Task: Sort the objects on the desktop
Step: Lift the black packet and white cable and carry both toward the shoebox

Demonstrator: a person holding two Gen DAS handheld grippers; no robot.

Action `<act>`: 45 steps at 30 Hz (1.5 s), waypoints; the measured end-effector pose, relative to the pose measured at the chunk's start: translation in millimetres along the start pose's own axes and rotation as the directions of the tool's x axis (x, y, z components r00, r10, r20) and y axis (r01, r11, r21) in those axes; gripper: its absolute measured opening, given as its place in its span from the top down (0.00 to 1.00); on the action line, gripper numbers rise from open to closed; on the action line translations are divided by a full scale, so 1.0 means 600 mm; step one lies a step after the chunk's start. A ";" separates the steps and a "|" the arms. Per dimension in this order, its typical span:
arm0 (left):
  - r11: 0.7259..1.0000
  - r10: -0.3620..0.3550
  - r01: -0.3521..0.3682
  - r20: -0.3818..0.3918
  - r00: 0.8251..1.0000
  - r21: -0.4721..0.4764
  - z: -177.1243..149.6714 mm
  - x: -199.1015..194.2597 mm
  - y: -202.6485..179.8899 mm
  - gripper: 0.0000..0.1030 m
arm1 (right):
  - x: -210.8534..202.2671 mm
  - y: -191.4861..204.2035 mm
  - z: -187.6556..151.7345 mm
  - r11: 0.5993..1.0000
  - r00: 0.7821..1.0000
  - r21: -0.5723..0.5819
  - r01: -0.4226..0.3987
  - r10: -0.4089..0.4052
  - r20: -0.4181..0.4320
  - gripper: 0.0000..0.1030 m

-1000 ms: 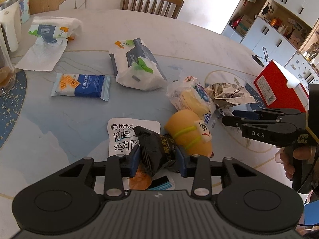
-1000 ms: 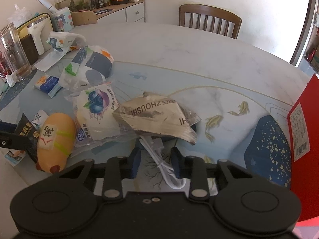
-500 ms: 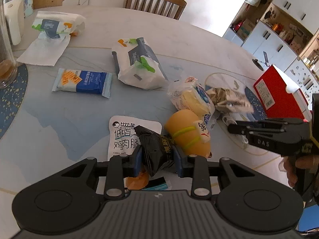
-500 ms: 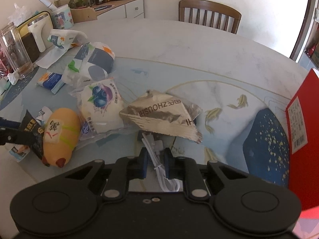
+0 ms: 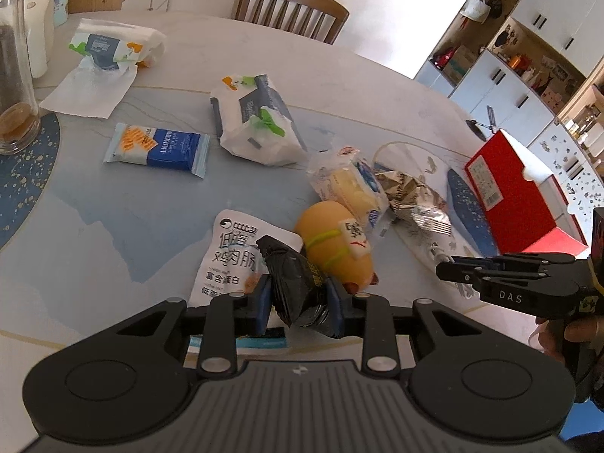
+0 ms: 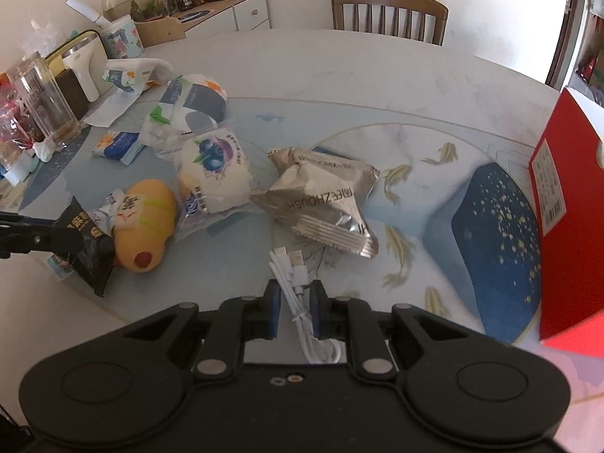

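Left wrist: crinkled black packet (image 5: 298, 283), coiled white cable (image 6: 298, 287)

A wooden chair (image 5: 292, 9) stands behind the table (image 5: 377, 87); white cabinets (image 5: 528, 49) line the wall.

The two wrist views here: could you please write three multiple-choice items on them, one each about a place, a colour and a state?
1. Where does the red box stand?
A. at the table's right edge
B. on the chair
C. beside the glass jar

2. What colour is the cable between the right gripper fingers?
A. black
B. white
C. red

3. What state is the left gripper in?
A. open, empty
B. shut on the black packet
C. out of view

Answers: 1 A, it stands far right; 2 B, plainly white; 3 B, both pads press the packet.
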State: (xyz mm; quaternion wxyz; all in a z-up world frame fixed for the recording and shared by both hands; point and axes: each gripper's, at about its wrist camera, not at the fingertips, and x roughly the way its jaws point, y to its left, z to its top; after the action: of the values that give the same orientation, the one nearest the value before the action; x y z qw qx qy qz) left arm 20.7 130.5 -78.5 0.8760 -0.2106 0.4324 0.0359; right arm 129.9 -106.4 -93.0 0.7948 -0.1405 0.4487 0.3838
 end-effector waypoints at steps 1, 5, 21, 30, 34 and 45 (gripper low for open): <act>1.000 -0.004 0.004 0.002 1.000 0.001 -0.002 -0.004 -0.002 0.72 | -0.005 0.000 -0.002 1.000 1.000 0.004 -0.002 0.002 0.000 0.85; 1.000 -0.020 0.020 0.008 1.000 0.011 -0.006 -0.014 -0.012 0.72 | -0.024 0.001 -0.009 1.000 1.000 0.015 -0.010 0.010 0.014 0.85; 0.994 -0.087 0.086 0.020 0.996 0.065 -0.012 -0.042 -0.065 0.72 | -0.098 -0.005 -0.020 0.998 0.997 0.060 -0.034 0.030 0.066 0.85; 0.982 -0.149 0.143 0.039 0.988 0.126 0.004 -0.051 -0.119 0.72 | -0.142 -0.019 -0.021 0.996 0.995 0.087 -0.028 0.020 0.097 0.85; 0.973 -0.172 0.163 0.040 0.984 0.165 0.012 -0.050 -0.148 0.72 | -0.161 -0.031 -0.023 0.994 0.994 0.106 -0.018 0.006 0.112 0.85; 0.941 -0.238 0.217 0.051 0.970 0.260 0.035 -0.045 -0.238 0.72 | -0.216 -0.078 -0.033 0.986 0.985 0.164 0.011 -0.039 0.168 0.85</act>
State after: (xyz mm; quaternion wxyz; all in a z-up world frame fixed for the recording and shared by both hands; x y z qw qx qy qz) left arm 54.2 12.1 2.0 0.9109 -0.1442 0.3698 -0.1125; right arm 112.9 -211.4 -3.3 0.8437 -0.0476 0.4070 0.3468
